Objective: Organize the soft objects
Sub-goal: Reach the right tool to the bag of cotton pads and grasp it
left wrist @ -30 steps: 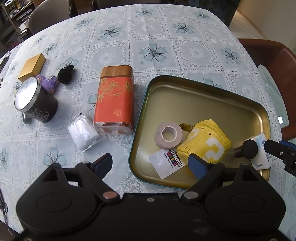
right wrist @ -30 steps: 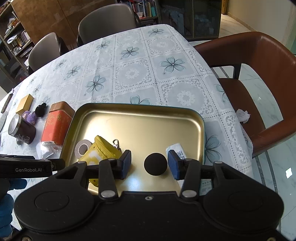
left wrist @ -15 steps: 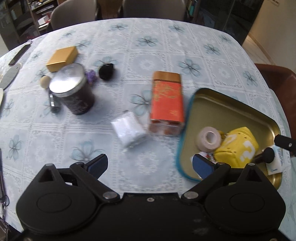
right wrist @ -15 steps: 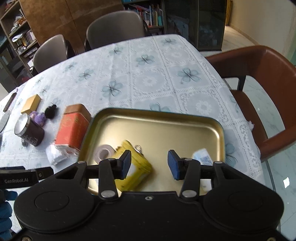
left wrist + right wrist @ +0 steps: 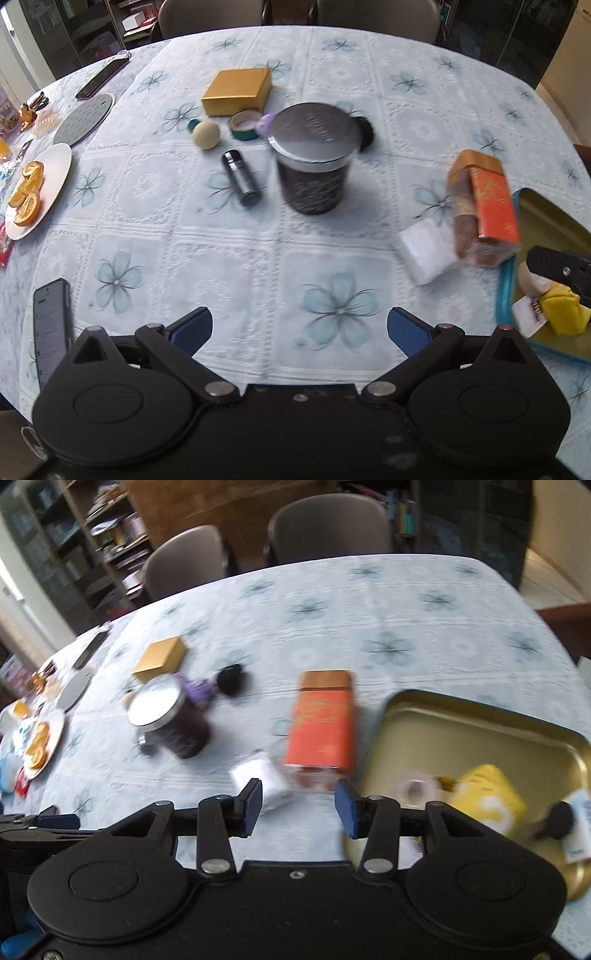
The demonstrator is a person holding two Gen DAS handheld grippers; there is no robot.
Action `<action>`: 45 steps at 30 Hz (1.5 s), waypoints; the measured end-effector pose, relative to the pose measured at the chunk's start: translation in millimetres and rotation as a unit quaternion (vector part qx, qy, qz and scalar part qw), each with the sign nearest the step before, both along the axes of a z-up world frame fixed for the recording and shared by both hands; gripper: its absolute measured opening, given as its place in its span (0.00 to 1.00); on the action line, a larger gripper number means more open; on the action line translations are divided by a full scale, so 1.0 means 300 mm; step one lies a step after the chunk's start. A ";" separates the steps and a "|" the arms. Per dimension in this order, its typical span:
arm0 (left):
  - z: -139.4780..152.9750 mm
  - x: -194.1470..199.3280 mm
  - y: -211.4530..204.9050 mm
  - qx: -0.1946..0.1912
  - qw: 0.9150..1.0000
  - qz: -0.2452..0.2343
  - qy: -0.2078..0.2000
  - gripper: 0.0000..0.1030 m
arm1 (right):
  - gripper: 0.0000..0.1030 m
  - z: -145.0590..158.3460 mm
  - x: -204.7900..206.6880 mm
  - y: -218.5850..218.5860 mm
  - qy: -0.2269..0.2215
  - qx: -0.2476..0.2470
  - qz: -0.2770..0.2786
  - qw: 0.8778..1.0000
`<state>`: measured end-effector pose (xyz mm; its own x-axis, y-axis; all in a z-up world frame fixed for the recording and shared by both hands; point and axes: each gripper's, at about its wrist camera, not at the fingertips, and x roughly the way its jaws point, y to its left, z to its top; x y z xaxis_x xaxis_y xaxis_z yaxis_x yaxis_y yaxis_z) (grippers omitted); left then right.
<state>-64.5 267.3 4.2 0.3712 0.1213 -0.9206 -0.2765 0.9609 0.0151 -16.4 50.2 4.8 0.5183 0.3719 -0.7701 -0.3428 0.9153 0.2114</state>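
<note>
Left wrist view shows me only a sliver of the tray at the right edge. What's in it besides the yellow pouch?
Observer: From the right wrist view, the tray also holds a roll of tape, a black ball-shaped item and a white packet at its right end.
Operator: Is the right gripper carrying anything?
Observer: No. The right gripper has its jaws apart with nothing between them.
Operator: What's the purple bit behind the dark jar's lid?
Observer: A small purple plush, lying right beside the dark jar, with a small black object next to it on the far side from the jar.
</note>
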 end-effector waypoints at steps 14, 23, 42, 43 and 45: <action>-0.085 -0.034 0.355 -0.016 0.999 0.018 0.036 0.98 | 0.44 -0.209 0.105 0.315 -0.025 -0.128 0.052 0.990; -0.098 -0.043 0.457 -0.023 0.999 0.034 0.032 0.98 | 0.49 -0.272 0.155 0.337 0.007 -0.145 0.042 0.989; -0.152 0.071 0.483 -0.038 0.998 0.024 0.040 0.98 | 0.49 -0.232 -0.019 0.413 0.061 -0.066 0.061 0.994; -0.150 0.083 0.488 -0.036 0.998 0.023 0.036 0.98 | 0.49 -0.239 -0.022 0.418 0.058 -0.074 0.063 0.994; -0.142 0.110 0.495 -0.033 0.999 0.021 0.027 0.98 | 0.49 -0.254 -0.029 0.432 0.054 -0.092 0.069 0.992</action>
